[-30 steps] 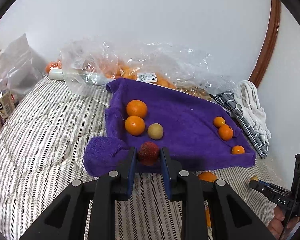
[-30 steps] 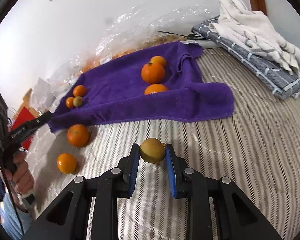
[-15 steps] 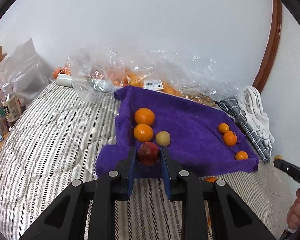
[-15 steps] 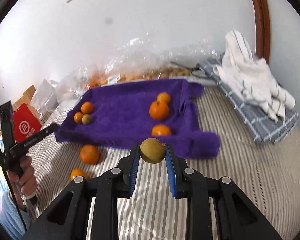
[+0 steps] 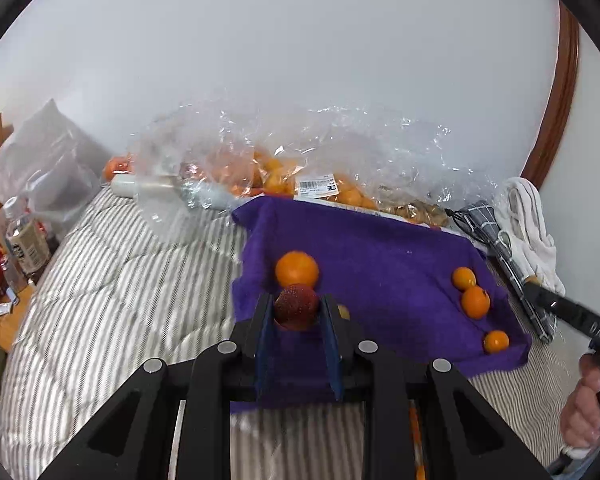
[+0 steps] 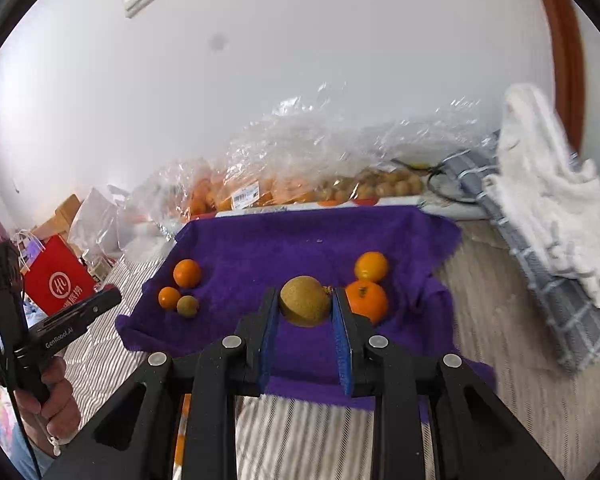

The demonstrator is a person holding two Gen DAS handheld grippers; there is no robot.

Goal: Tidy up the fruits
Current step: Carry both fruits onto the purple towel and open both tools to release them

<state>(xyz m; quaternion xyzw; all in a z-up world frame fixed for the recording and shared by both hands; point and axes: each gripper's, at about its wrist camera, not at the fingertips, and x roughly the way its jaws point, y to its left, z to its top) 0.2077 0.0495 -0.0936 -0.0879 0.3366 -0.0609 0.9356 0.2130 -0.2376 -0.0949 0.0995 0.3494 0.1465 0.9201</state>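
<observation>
Above the purple terry towel (image 5: 380,264), a small, soft red round fruit (image 5: 296,306) is pinched lightly at its widest girth by the left gripper (image 5: 296,314); a firmer, light brownish-yellow round fruit (image 6: 305,306) is pinched likewise by the right gripper (image 6: 305,312).

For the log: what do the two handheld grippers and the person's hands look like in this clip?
Both are alike: the left gripper and right gripper have matte black angular frames, silver round rivets and blue pads inside the fingers. Seen from the side, the left one has a black pistol-style handle printed GenRobot.AI, with a thin black cable. The bare left hand grips it; a light blue sleeve shows below.
</observation>
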